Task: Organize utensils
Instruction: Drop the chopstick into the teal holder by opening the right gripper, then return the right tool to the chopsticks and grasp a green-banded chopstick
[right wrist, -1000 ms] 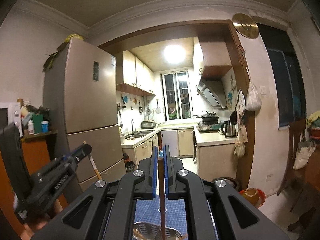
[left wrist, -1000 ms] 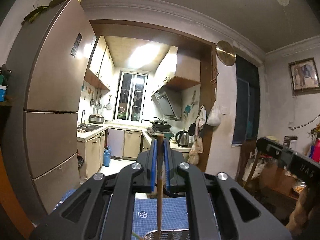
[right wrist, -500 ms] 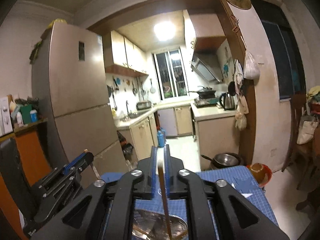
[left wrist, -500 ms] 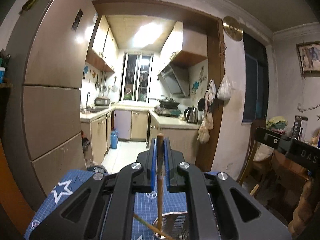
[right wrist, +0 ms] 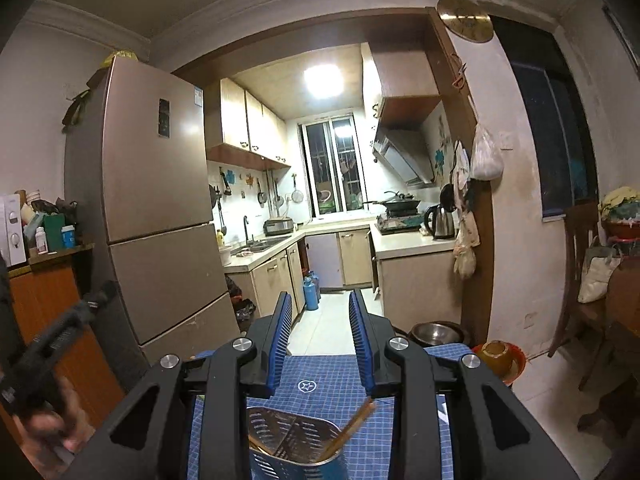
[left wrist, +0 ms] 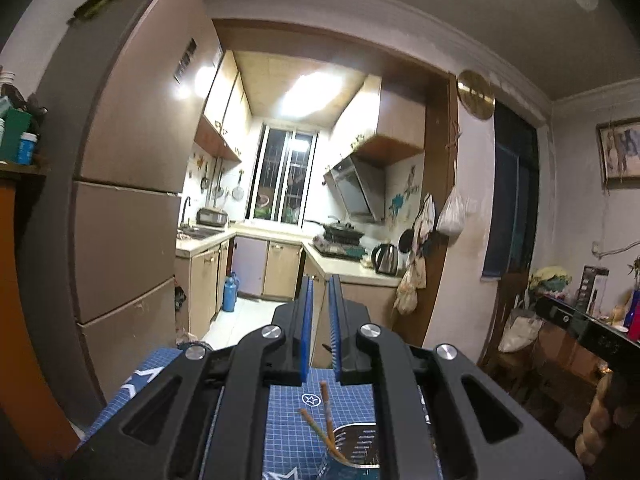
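A perforated metal utensil holder (right wrist: 294, 438) stands on the blue grid mat (right wrist: 328, 380), directly below my right gripper (right wrist: 318, 306). Wooden chopsticks (right wrist: 354, 424) lean inside it. My right gripper is wide open and empty above the holder. In the left wrist view the holder (left wrist: 356, 450) shows at the bottom edge with chopsticks (left wrist: 326, 404) sticking up out of it. My left gripper (left wrist: 320, 288) is slightly open and empty just above them. The left gripper also shows at the left of the right wrist view (right wrist: 52, 344).
A tall fridge (right wrist: 152, 208) stands left of the kitchen doorway. A metal pot (right wrist: 436, 334) and a red bowl (right wrist: 500, 356) sit on the floor beyond the mat's far edge. A wooden chair (right wrist: 580, 280) and cluttered table stand to the right.
Both grippers held one chopstick upright over the holder. Both have opened and let go; the chopsticks now rest in the holder. The right jaws opened wide.
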`<act>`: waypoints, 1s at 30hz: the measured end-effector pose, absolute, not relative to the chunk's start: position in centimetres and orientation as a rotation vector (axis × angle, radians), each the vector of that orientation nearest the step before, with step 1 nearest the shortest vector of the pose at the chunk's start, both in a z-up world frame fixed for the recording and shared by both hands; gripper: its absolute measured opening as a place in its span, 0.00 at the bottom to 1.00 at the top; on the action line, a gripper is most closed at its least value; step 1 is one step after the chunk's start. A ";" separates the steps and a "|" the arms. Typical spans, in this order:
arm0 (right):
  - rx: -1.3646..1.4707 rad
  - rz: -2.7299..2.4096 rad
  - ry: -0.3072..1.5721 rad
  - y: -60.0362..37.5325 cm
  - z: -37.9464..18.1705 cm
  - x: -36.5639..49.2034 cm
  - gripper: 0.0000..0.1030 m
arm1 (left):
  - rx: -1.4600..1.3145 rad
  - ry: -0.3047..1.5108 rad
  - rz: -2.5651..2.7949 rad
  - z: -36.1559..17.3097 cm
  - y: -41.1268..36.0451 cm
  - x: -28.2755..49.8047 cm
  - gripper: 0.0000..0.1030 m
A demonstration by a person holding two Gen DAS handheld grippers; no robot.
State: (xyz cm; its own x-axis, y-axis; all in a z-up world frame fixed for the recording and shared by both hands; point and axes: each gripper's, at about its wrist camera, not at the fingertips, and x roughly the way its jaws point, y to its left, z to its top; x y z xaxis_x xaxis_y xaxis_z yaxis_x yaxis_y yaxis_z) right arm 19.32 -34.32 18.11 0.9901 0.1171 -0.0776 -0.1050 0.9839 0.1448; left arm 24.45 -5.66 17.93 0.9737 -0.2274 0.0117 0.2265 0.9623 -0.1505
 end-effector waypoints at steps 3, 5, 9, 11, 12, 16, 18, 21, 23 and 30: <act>0.137 0.119 0.078 -35.6 18.4 16.7 0.30 | -0.129 -0.006 -0.222 18.3 -4.1 21.2 0.06; 0.125 0.133 0.089 -36.2 18.2 14.5 0.30 | -0.104 0.011 -0.227 17.9 -3.2 19.1 0.10; 0.046 0.162 0.143 -35.9 16.1 9.2 0.30 | 0.011 0.097 -0.225 15.3 -1.3 14.5 0.31; -0.014 0.186 0.187 -34.9 13.8 6.1 0.30 | 0.091 0.184 -0.221 12.8 -0.4 12.3 0.31; -0.044 0.196 0.210 -34.2 12.5 4.7 0.30 | 0.107 0.243 -0.226 11.3 0.1 11.5 0.31; -0.136 0.228 0.312 -31.2 6.9 0.0 0.30 | 0.126 0.428 -0.298 5.2 0.7 8.5 0.31; -0.145 0.261 0.380 -29.7 3.8 -1.9 0.30 | 0.144 0.486 -0.315 2.2 0.5 6.9 0.31; -0.136 0.293 0.473 -28.1 0.1 -4.0 0.24 | 0.140 0.558 -0.331 -1.5 0.2 4.9 0.31; -0.150 0.301 0.509 -27.0 -1.8 -5.4 0.24 | 0.111 0.600 -0.345 -3.9 0.1 3.6 0.31; -0.172 0.327 0.622 -24.2 -6.4 -7.0 0.23 | 0.105 0.625 -0.291 -7.3 -0.9 1.9 0.31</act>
State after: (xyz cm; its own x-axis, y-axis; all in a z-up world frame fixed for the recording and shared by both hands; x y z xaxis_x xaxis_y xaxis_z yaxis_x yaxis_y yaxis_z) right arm -7.03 -24.20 -6.38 0.7635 0.2476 -0.5964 -0.3503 0.9347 -0.0604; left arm 1.93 -0.92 -7.26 0.7719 -0.2364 -0.5901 0.2993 0.9541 0.0093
